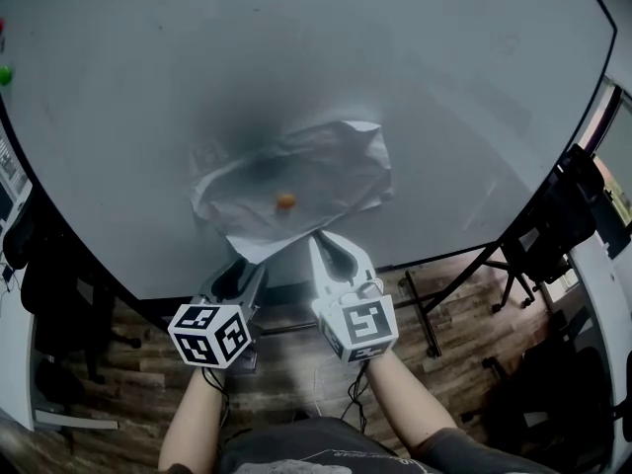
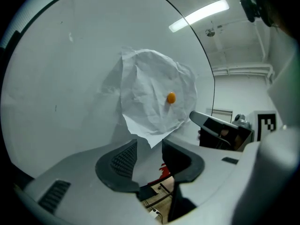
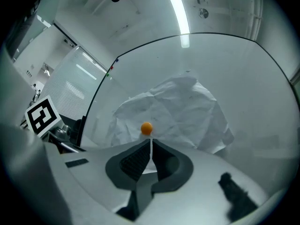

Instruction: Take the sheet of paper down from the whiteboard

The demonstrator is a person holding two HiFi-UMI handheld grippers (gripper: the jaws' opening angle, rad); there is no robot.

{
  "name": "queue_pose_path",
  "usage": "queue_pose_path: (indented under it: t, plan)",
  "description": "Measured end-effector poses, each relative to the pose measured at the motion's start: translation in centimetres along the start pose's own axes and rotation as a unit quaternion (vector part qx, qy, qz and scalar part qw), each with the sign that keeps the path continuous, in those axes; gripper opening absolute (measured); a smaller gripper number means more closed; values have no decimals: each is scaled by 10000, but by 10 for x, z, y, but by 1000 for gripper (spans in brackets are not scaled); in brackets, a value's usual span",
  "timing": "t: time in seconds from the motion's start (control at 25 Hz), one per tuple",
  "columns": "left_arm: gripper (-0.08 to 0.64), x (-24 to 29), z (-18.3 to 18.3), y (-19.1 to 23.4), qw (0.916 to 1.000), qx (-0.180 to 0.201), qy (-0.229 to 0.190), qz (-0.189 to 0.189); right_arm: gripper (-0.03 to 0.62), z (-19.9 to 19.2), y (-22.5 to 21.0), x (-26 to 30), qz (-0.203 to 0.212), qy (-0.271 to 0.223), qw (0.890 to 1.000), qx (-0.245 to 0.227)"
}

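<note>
A crumpled white sheet of paper (image 1: 321,166) (image 2: 145,86) (image 3: 187,104) hangs on the whiteboard (image 1: 138,87), pinned by a small orange magnet (image 1: 285,201) (image 2: 171,97) (image 3: 146,128). My right gripper (image 1: 326,240) (image 3: 151,140) is at the sheet's lower edge just under the magnet, its jaws shut with a thin white strip of the paper pinched between the pads. My left gripper (image 1: 241,265) (image 2: 149,145) stands open below the sheet's lower left corner. That corner's tip hangs just above the gap, and no pad touches it.
A green magnet (image 1: 5,75) sits at the board's far left edge. Below the board are its black stand legs (image 1: 427,309) on a wooden floor. Black chairs stand at the right (image 1: 558,227) and at the left (image 1: 49,289).
</note>
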State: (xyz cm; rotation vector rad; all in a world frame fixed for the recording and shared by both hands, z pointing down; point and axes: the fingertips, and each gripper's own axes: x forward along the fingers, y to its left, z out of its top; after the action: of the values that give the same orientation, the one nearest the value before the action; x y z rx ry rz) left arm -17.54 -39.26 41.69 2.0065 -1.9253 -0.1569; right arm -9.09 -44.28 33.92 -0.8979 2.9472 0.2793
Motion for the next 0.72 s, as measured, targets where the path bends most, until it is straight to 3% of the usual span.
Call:
queue_pose_path:
  t: [0.32,0.52,0.72]
  plan:
    - [155,17,-1,9,9989,-221,153,377,25,-1,1,13,311,-58,9993,-194]
    - [54,22,-2,11,9984,-67,233,507,25,9,2,21,421,-253,9980,-388]
    - [17,21,-1,12,9985,-53,188,509,28,25,11,28,546,-486,9899,-1215]
